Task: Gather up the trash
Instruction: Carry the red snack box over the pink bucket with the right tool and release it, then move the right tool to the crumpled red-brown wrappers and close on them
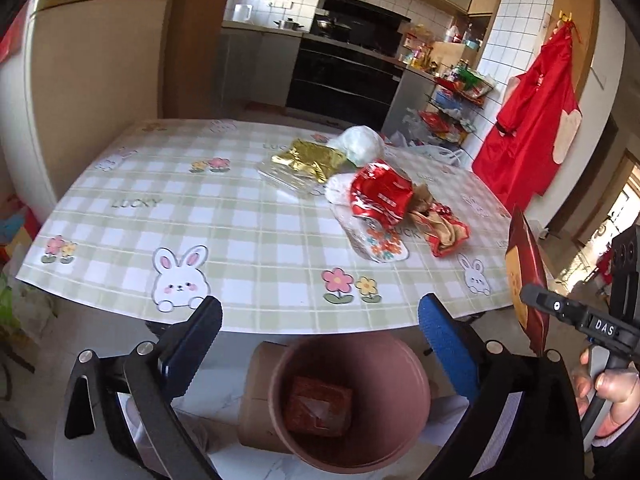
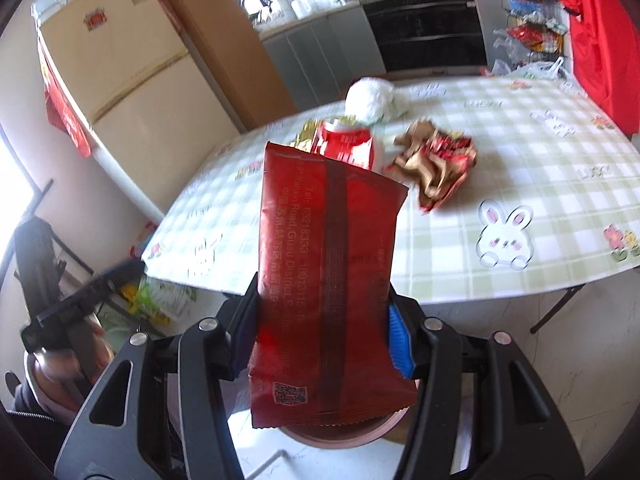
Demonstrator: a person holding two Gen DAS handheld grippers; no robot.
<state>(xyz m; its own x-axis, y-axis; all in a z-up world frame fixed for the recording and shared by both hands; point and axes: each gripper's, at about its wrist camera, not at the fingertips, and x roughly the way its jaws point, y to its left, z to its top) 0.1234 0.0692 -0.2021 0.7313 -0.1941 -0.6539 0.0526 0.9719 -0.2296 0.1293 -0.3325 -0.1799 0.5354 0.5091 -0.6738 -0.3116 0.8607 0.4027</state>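
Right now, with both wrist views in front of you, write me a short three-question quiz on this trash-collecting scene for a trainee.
1. True or false: the left tongs hold a piece of trash.
2. What do the right tongs grip?
A. a white crumpled plastic bag
B. a dark red flat foil snack packet
C. a gold foil wrapper
3. Fill in: the round reddish-brown plastic bin stands on the floor, below the edge of the ____.

Key
1. False: they are open and empty.
2. B: the dark red flat foil snack packet.
3. Table: the green-checked table with rabbit prints.
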